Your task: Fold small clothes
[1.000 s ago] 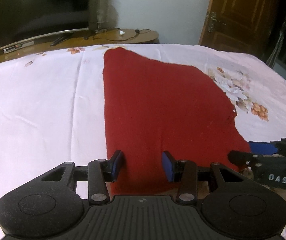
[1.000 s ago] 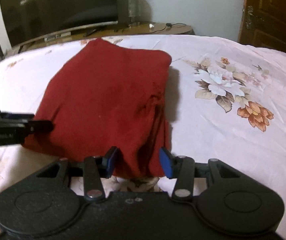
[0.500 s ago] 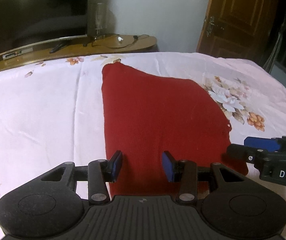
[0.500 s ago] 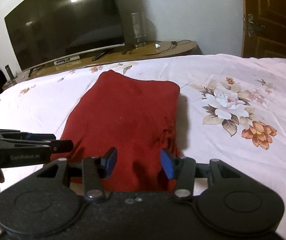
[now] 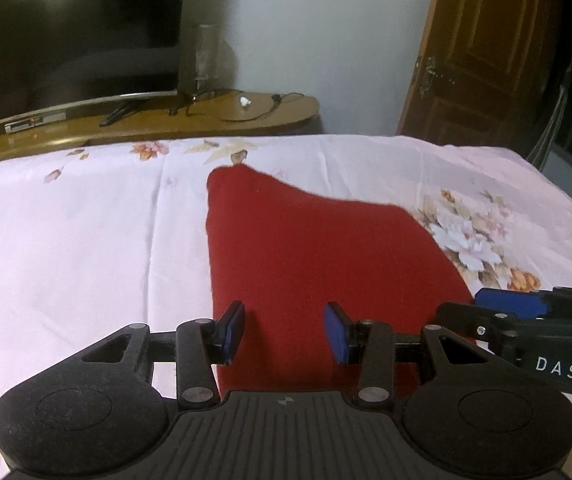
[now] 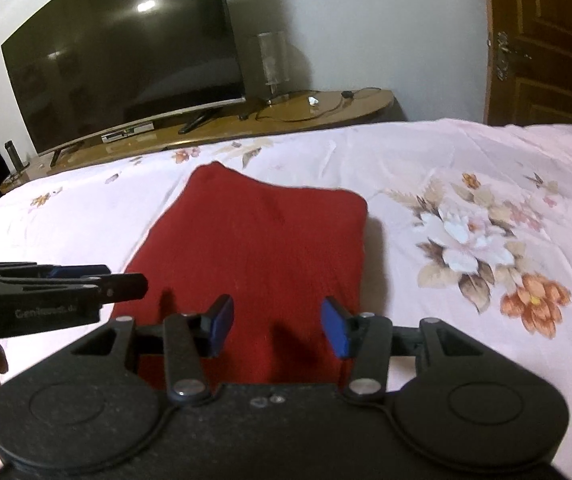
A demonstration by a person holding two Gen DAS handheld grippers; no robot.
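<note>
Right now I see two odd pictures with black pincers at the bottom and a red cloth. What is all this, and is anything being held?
No robot here: a person holds a hand tool in each hand, each with a two-finger gripper and a camera looking forward along the fingers. One picture comes from the left gripper, the other from the right gripper; each view also catches the other tool at its edge. A folded red garment lies flat on a bed covered by a pale floral sheet. Behind stand a television and a wooden door. Both grippers are open and hold nothing; the cloth merely shows between their blue pads.
</note>
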